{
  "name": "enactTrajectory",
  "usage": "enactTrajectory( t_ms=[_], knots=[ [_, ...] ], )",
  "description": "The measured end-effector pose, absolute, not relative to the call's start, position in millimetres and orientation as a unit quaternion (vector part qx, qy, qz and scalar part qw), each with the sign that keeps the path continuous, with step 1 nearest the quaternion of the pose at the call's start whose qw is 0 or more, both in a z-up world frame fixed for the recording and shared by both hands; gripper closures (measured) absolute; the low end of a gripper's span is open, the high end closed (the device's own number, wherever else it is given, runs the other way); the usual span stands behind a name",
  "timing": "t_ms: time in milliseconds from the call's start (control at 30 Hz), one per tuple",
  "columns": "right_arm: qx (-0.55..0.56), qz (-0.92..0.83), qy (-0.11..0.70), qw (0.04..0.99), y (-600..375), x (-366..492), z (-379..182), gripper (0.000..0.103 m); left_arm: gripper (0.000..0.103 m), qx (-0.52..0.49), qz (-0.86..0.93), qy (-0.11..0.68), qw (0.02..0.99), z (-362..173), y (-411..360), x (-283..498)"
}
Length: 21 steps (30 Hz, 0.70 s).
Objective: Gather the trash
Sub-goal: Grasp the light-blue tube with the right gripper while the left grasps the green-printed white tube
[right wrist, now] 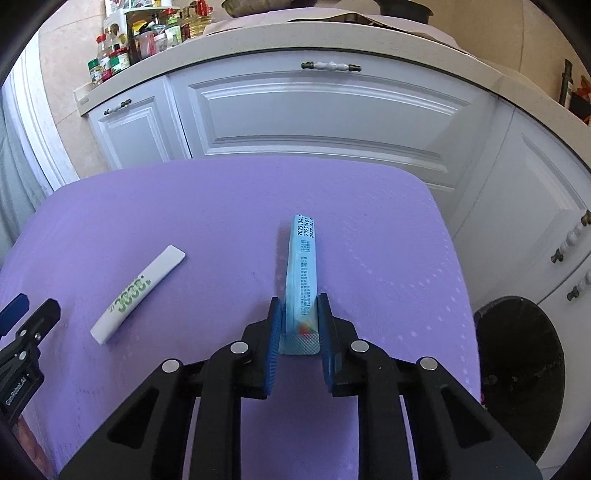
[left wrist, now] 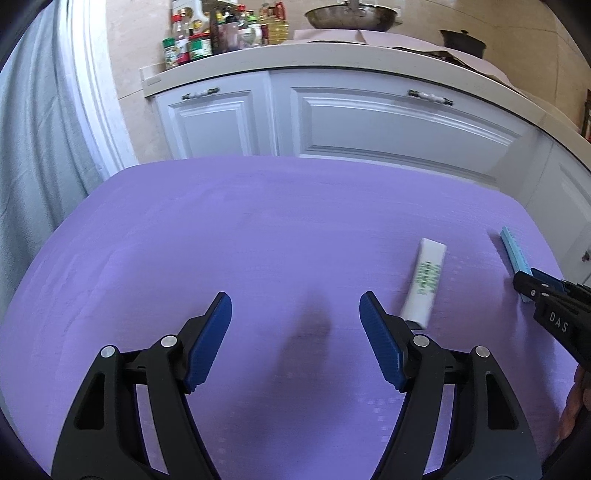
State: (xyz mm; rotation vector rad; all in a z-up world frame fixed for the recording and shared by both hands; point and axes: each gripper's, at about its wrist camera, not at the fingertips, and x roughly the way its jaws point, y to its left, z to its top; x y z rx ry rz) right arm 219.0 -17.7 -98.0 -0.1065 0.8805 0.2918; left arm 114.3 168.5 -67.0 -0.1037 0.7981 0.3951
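Note:
My right gripper (right wrist: 299, 314) is shut on a light blue tube (right wrist: 302, 266) with printed dates, gripping its near end; the tube points away over the purple table. It also shows in the left wrist view (left wrist: 511, 251), with the right gripper (left wrist: 528, 286) at the right edge. A white tube with green print (right wrist: 136, 293) lies flat on the table to the left; in the left wrist view the white tube (left wrist: 424, 282) lies just right of my open, empty left gripper (left wrist: 295, 314). The left gripper (right wrist: 22, 314) shows at the left edge of the right wrist view.
The purple tablecloth (left wrist: 221, 240) covers the table. A black bin (right wrist: 524, 373) stands on the floor beyond the table's right edge. White kitchen cabinets (right wrist: 325, 110) stand behind, with bottles (left wrist: 207, 33) and a pan (left wrist: 351, 16) on the counter.

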Motion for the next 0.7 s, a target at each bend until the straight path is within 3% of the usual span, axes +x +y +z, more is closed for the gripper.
enactTrajectory(
  t_ms=[633, 700],
  knots=[
    [-0.023, 0.126, 0.423, 0.897, -68, 196, -96, 0.083, 0.032, -0.001, 0.128, 0.433, 0.892, -84, 116, 157],
    [-0.023, 0.127, 0.423, 0.897, -68, 196, -96, 0.083, 0.037, 0.001, 0.125, 0.437, 0.891, -85, 114, 159]
  ],
)
